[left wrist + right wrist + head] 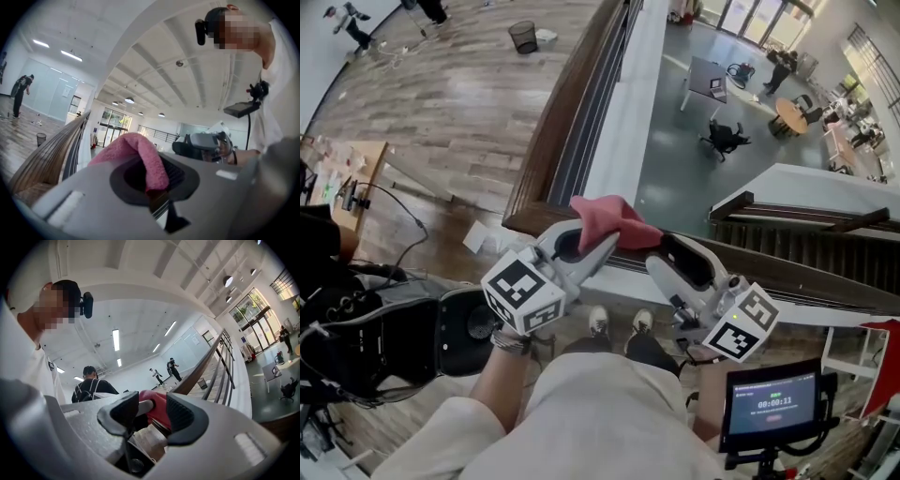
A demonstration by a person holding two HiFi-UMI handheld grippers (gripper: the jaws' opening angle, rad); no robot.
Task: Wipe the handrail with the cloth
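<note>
The only container in sight is a dark mesh waste bin [523,37]. It stands on the wooden floor [441,112] far away, to the left of the handrail [572,122], and its contents are too small to make out. The brown wooden handrail runs from the far centre toward the person, turns a corner, and runs off to the right along the near edge of a drop to a lower level. A pinkish-red cloth [612,220] sits bunched at that corner, on top of the near run of the rail. Whether it presses on the wood cannot be told. The left gripper [598,242] is clamped on the cloth, and a fold of it drapes over and between the dark pads in the left gripper view. This gripper reaches forward and slightly right, close to level. Its marker cube [523,295] is nearest the person, and the bare left forearm [492,389] comes up to it from the lower left. The right gripper [664,253] lies just right of the cloth and points forward and left toward it. Its own cube [742,323] is at the near right. Its jaws stand apart, and in the right gripper view the cloth and the tip of the left gripper show in the gap between them. The hand holding it is mostly hidden behind the gripper body.
</note>
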